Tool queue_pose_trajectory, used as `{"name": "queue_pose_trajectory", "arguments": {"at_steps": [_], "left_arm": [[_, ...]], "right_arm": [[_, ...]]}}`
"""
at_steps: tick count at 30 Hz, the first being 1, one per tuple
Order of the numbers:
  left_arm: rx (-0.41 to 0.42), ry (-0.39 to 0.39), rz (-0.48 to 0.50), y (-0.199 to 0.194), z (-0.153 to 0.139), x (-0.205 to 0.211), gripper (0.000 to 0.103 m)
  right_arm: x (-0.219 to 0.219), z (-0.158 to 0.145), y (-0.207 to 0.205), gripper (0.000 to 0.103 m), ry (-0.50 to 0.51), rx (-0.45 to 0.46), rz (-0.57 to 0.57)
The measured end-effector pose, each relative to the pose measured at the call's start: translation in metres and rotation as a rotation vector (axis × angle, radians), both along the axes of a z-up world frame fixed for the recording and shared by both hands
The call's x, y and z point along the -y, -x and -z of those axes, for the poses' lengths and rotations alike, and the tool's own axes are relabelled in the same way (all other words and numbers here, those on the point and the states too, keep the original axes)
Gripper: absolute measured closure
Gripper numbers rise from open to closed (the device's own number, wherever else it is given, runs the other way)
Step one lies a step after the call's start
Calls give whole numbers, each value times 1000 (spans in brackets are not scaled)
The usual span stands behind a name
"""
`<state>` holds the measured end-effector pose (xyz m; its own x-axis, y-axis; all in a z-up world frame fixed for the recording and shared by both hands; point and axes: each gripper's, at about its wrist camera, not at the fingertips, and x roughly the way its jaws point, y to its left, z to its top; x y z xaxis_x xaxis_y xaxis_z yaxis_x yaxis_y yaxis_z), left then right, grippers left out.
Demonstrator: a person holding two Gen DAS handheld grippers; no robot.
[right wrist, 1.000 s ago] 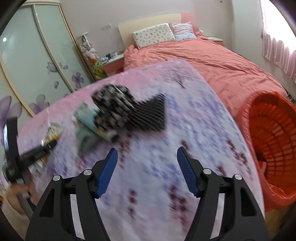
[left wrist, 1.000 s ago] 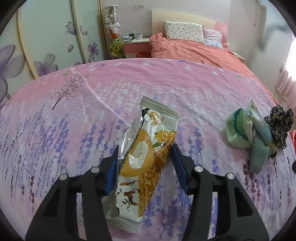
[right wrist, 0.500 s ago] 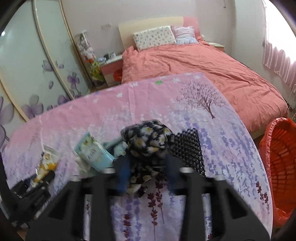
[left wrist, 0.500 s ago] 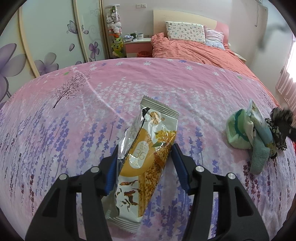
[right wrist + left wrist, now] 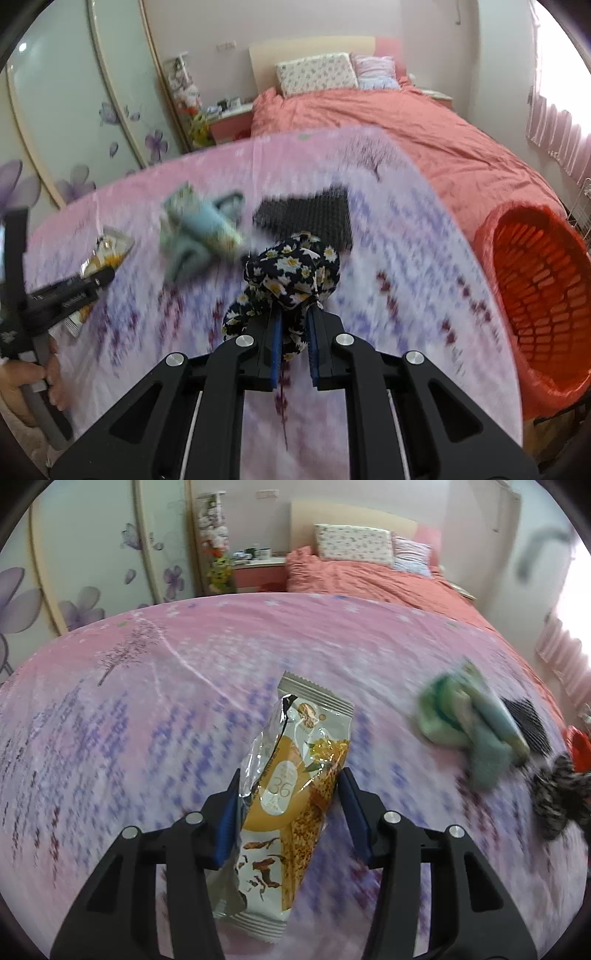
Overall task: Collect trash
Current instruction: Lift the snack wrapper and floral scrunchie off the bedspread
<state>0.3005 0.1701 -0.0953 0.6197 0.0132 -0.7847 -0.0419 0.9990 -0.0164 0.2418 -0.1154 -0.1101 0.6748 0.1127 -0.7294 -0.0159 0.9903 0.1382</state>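
My left gripper (image 5: pixel 288 805) is shut on a silver and orange snack wrapper (image 5: pixel 291 775), held above the pink flowered tablecloth (image 5: pixel 147 709). My right gripper (image 5: pixel 293 332) is shut on a black floral cloth (image 5: pixel 291 269), lifted off the table. That cloth also shows at the right of the left wrist view (image 5: pixel 557 797). The left gripper and its wrapper (image 5: pixel 107 254) show at the left of the right wrist view. A red mesh basket (image 5: pixel 543 291) lined with a red bag stands to the right of the table.
A pile of green and pale blue items (image 5: pixel 199 232) and a black mesh pad (image 5: pixel 310 218) lie on the table; the pile also shows in the left wrist view (image 5: pixel 469 723). A bed with a coral cover (image 5: pixel 388 122) stands behind. Wardrobe doors (image 5: pixel 74 110) are at left.
My right gripper moved onto the black floral cloth, closed on it and lifted it toward the near right. My left gripper still holds the wrapper and has shifted slightly.
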Motion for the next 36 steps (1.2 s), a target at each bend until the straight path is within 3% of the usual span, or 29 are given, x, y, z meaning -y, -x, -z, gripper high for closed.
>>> {"name": "queue_pose_trajectory", "arguments": {"at_steps": [10,36], "left_arm": [[-8,-42,13,8,2,14,50],[-8,-27,6,8,5,9,47]], "right_arm": [[3,11,0,91,-16,-28,21],[5,13,3,90,-20,-27,24]]}}
